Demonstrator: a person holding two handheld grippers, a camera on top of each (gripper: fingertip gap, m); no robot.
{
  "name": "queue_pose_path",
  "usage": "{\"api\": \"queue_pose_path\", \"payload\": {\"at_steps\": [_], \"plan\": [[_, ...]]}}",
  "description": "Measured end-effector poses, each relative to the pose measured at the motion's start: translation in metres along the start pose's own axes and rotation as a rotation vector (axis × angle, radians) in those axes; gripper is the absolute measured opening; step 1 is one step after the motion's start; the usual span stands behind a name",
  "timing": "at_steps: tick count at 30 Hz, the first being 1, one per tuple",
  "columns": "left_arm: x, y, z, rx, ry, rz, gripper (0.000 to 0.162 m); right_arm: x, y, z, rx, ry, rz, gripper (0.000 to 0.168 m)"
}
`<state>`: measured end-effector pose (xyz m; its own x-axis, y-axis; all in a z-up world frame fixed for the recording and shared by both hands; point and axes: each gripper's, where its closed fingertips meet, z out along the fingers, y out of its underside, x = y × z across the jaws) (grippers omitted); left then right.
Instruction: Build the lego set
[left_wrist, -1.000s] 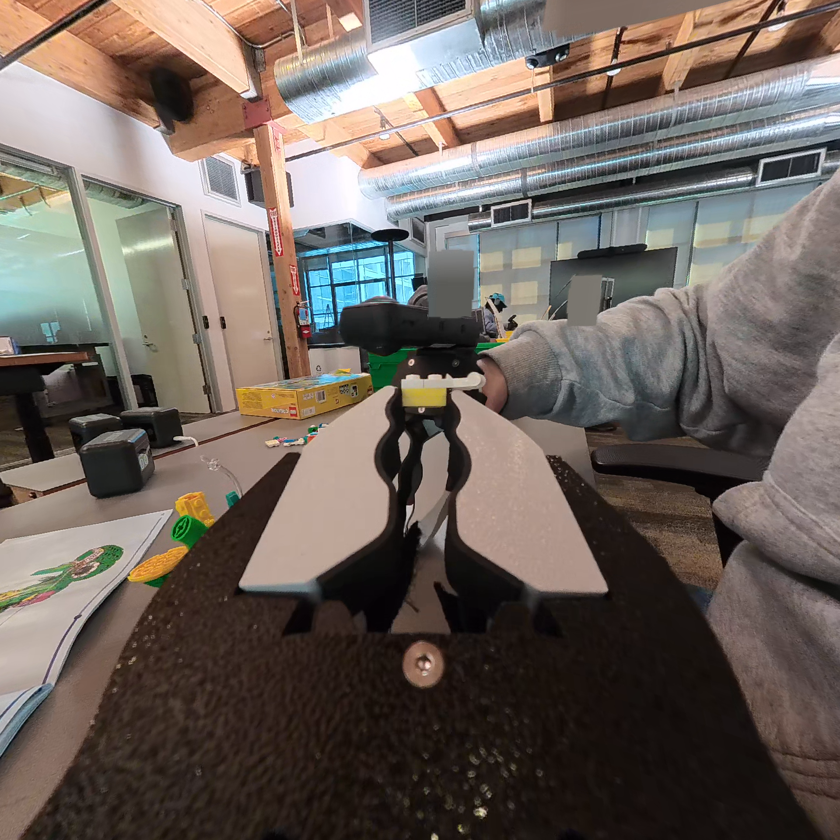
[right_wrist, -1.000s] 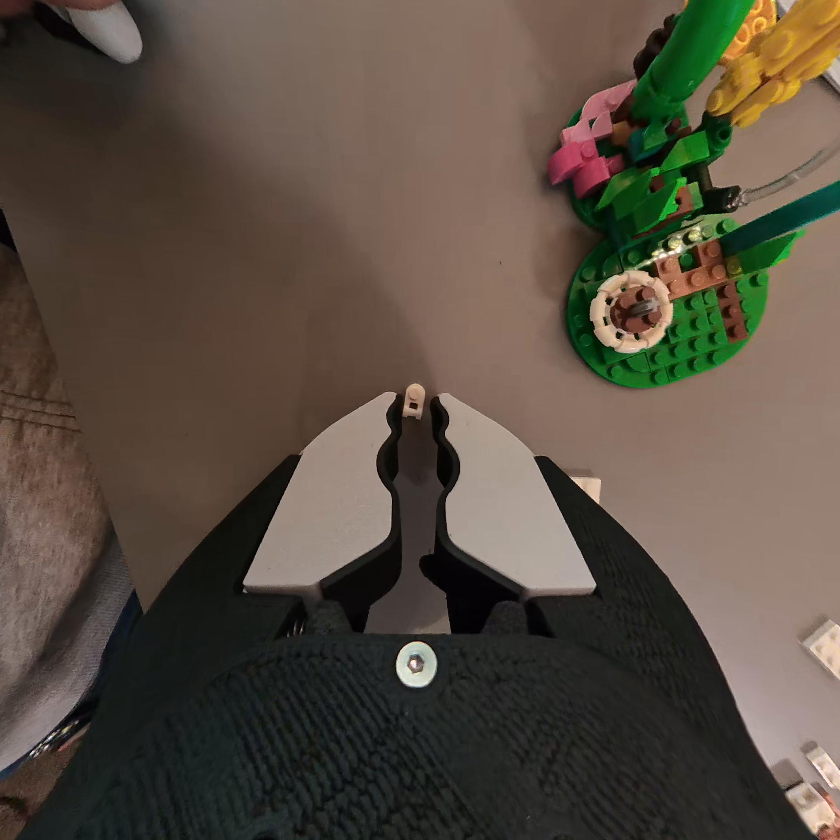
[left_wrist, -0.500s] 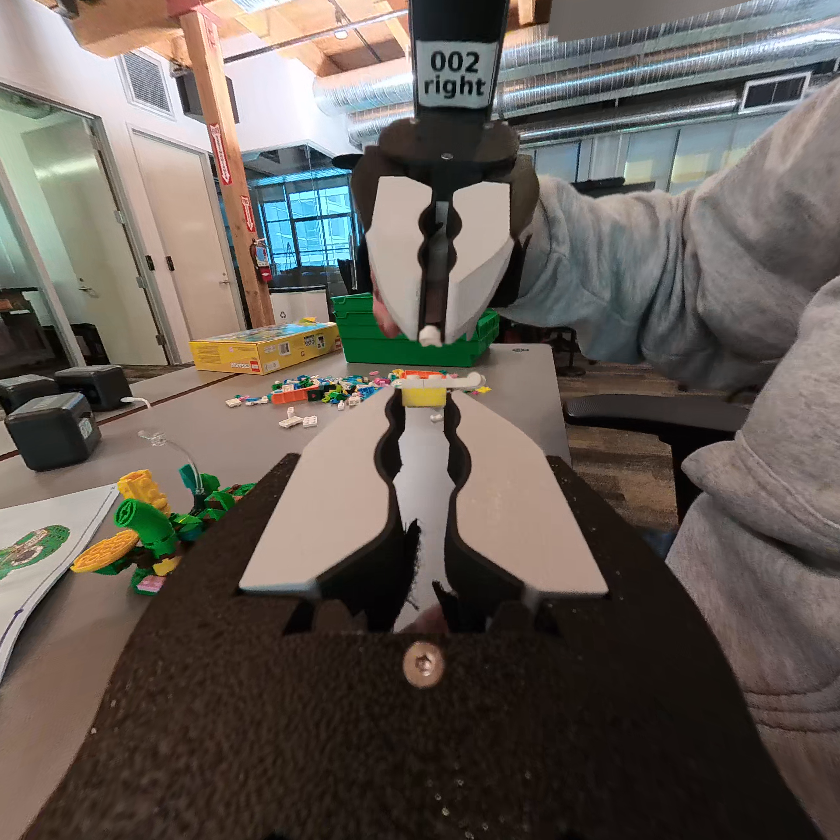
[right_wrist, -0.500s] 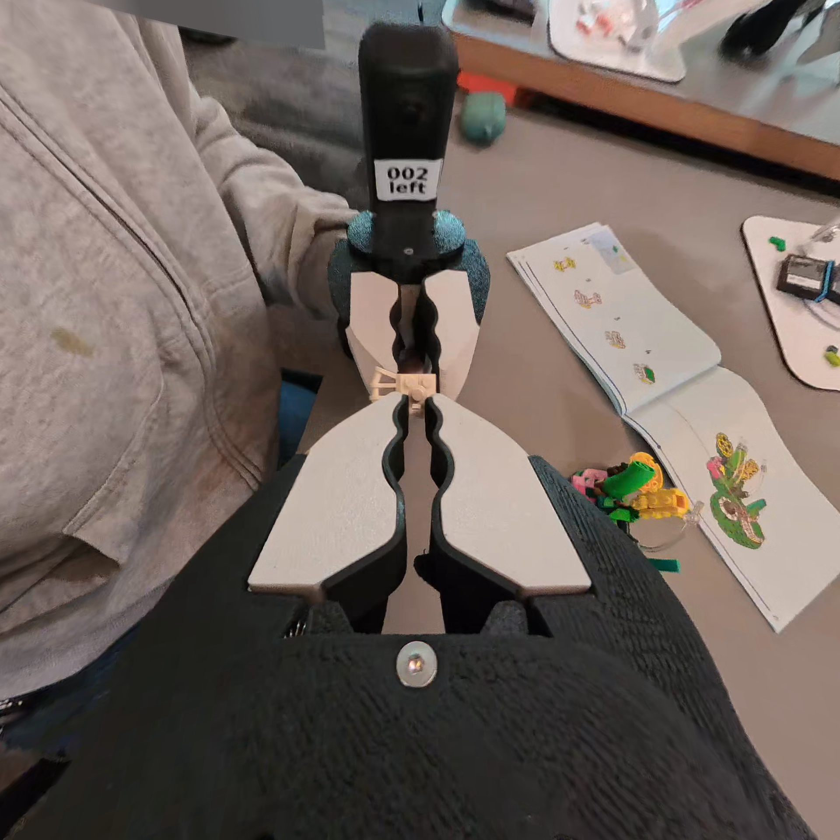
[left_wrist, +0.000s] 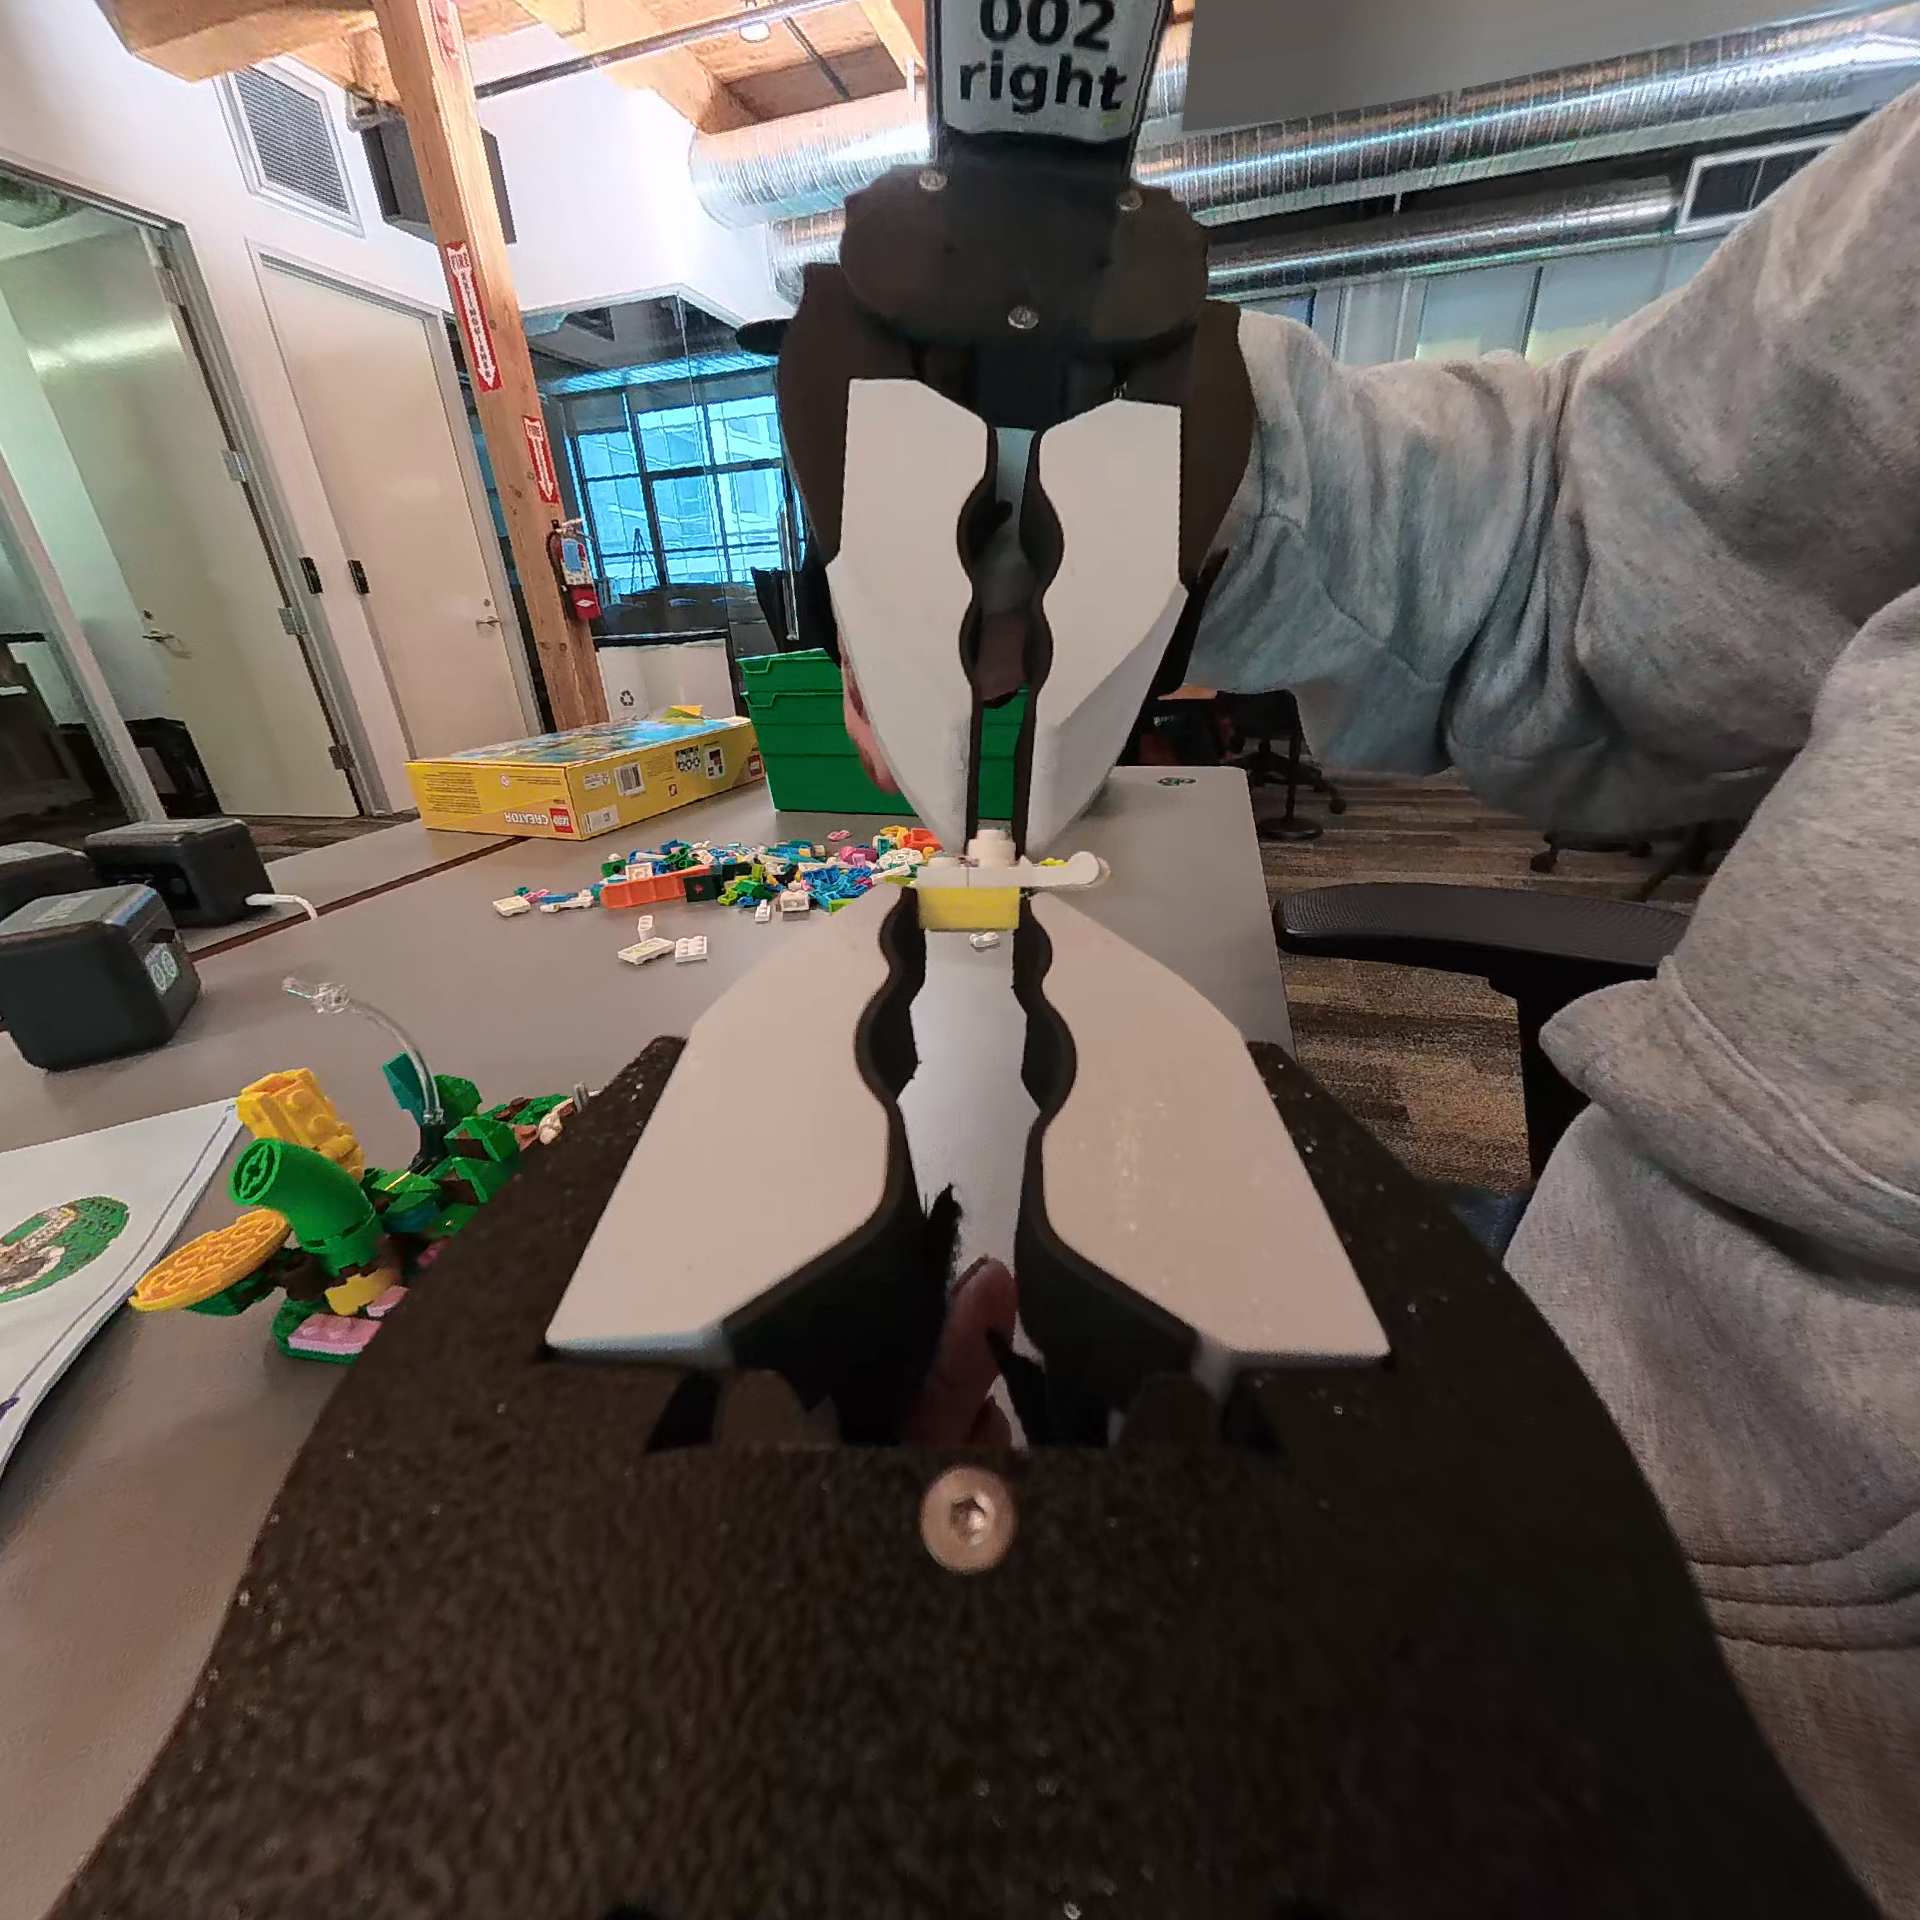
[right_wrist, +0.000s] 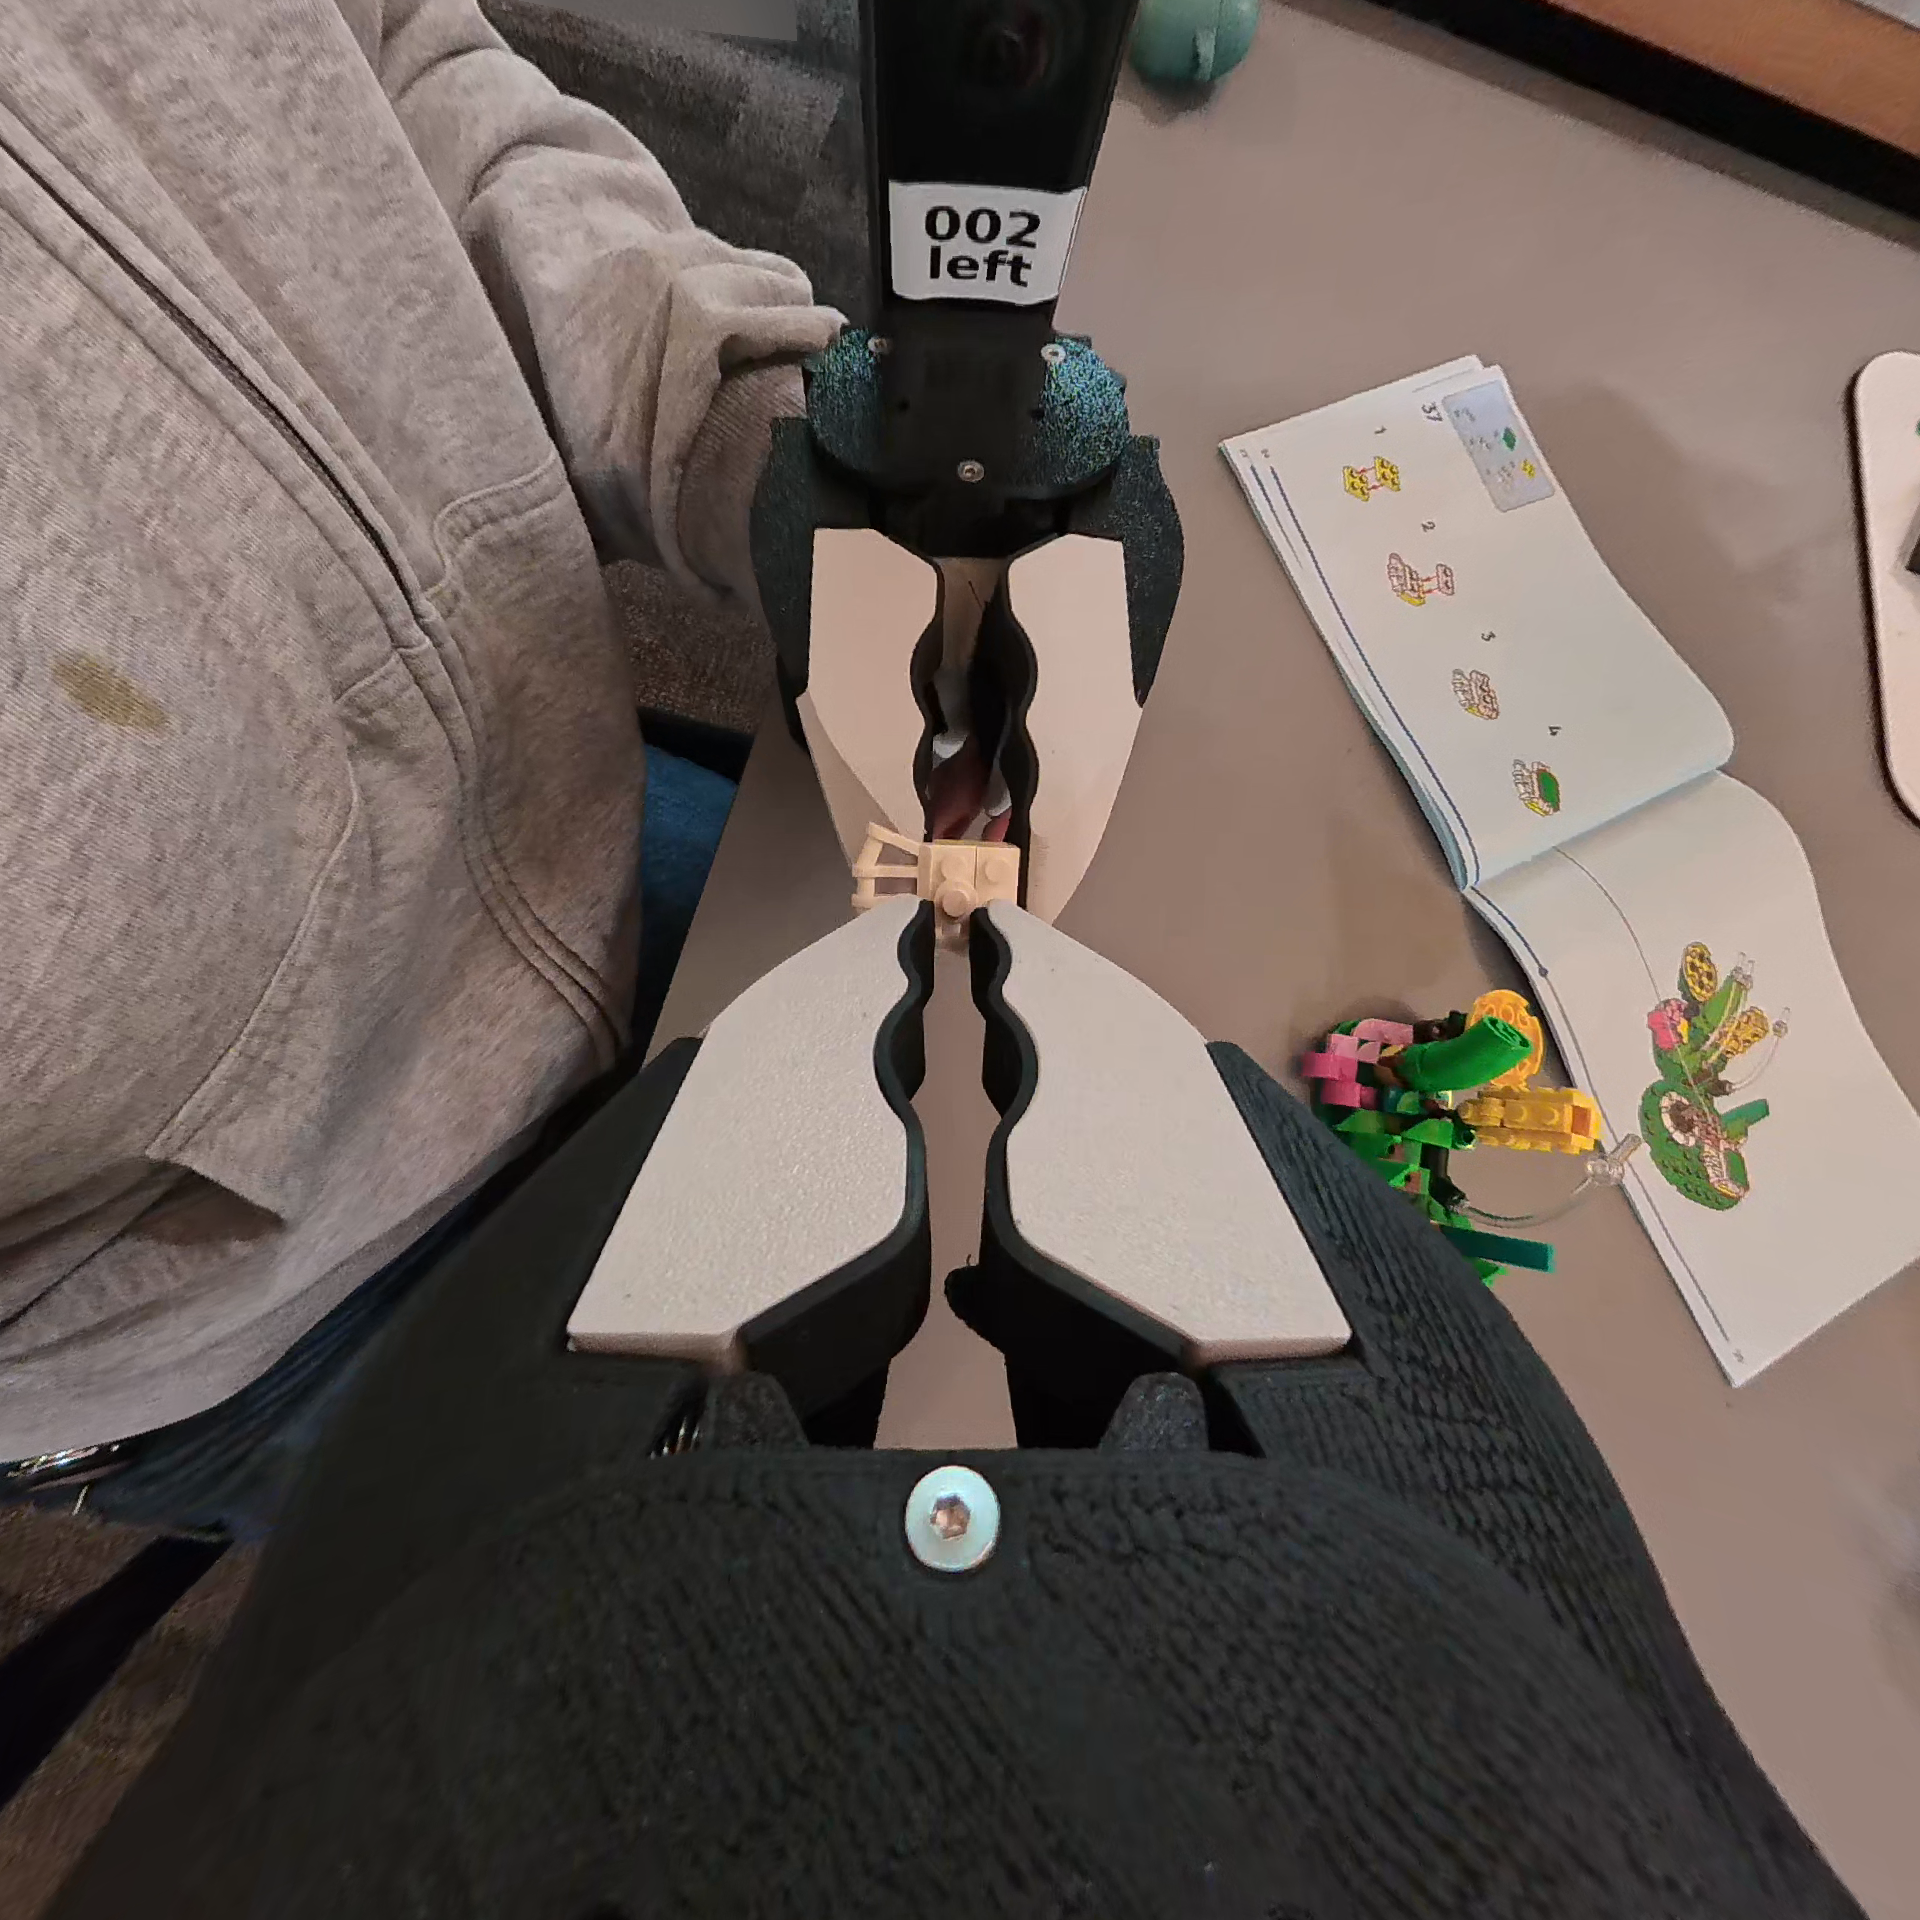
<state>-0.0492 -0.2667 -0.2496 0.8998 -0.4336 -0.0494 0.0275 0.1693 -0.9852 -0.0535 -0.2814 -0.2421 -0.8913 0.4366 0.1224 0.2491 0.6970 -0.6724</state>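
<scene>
In the left wrist view my left gripper (left_wrist: 968, 920) is shut on a small assembly (left_wrist: 966, 902), a yellow brick topped with white plates and a white clip arm, held above the table. My right gripper (left_wrist: 987, 831) comes down from above, shut on a small white piece (left_wrist: 989, 847) that touches the top of the assembly. In the right wrist view my right gripper (right_wrist: 951, 920) holds that small piece (right_wrist: 951, 914) against the cream-looking assembly (right_wrist: 971, 868), which is in the left gripper (right_wrist: 977, 831). The green flower model (left_wrist: 312, 1216) lies on the table at the left and also shows in the right wrist view (right_wrist: 1444, 1101).
An open instruction booklet (right_wrist: 1558, 831) lies beside the model. Loose bricks (left_wrist: 748, 873), a yellow box (left_wrist: 582, 779) and a green bin (left_wrist: 800, 748) sit farther back on the grey table (left_wrist: 468, 987). Black boxes (left_wrist: 94, 977) stand at the left. A grey sleeve (left_wrist: 1558, 520) fills the right. The green flower model (left_wrist: 312, 1216) lies around 15 cm away from my left fingertips. It is also in sight in the right wrist view (right_wrist: 1449, 1050).
My right gripper swung up from over the table to face the left gripper, then came closer. Its small white piece now touches the top of the assembly.
</scene>
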Motion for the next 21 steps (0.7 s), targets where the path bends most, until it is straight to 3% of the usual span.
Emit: {"api": "queue_pose_path", "payload": {"at_steps": [21], "plan": [[0.0063,0.0008,0.0004,-0.006,0.032,0.030,0.016,-0.0076,0.0040,0.0005,-0.065,-0.069,0.034,0.006]]}}
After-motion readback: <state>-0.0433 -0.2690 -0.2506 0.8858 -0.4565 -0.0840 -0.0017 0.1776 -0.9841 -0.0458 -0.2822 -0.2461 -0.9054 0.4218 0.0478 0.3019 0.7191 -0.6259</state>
